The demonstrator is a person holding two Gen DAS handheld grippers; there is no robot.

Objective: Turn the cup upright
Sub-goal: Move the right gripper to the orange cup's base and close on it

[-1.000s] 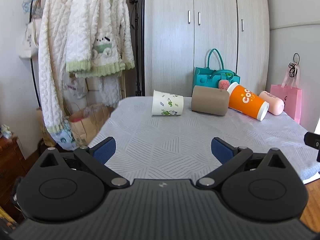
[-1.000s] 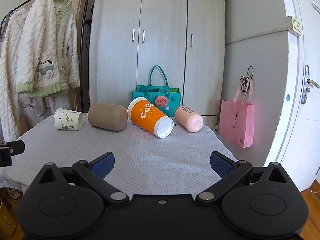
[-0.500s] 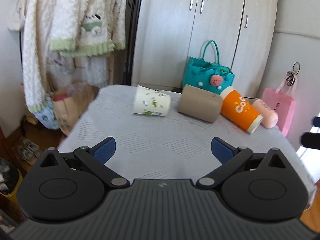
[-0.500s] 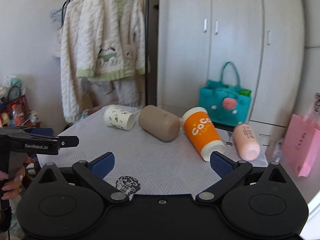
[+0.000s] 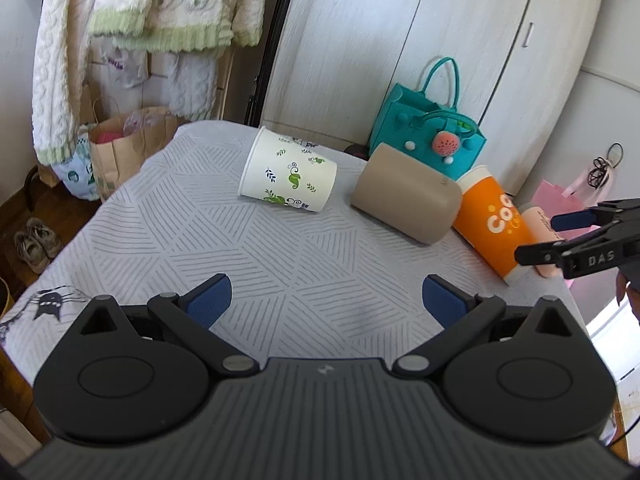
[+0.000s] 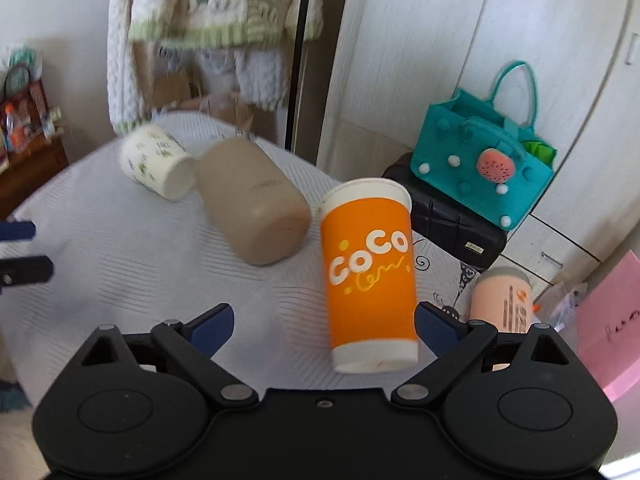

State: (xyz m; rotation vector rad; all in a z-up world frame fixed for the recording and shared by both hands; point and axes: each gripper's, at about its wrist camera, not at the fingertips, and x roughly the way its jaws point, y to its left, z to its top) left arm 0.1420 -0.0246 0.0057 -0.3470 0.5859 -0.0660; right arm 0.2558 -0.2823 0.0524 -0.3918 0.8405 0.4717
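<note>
Several cups lie on their sides on the grey-patterned table [image 5: 280,264]: a white leaf-print paper cup [image 5: 288,178] [image 6: 158,164], a tan cup [image 5: 408,200] [image 6: 254,208], an orange "CoCo" cup [image 5: 494,224] [image 6: 370,276] and a pink cup [image 5: 540,220] [image 6: 502,300]. My left gripper [image 5: 324,300] is open and empty over the near table, facing the white and tan cups. My right gripper [image 6: 324,326] is open and empty, its right finger close beside the orange cup's base. It shows at the right edge of the left wrist view [image 5: 576,236].
A teal felt bag [image 5: 432,136] [image 6: 484,168] stands on a black case [image 6: 452,224] behind the table. A wardrobe [image 5: 440,40] is at the back. Knitted clothes [image 5: 140,12] hang at left above a paper bag [image 5: 124,148]. A pink bag [image 6: 612,320] is at right.
Both grippers have risen, tilted down and moved in over the table. The right one has come close to the orange cup. No cup has moved.
</note>
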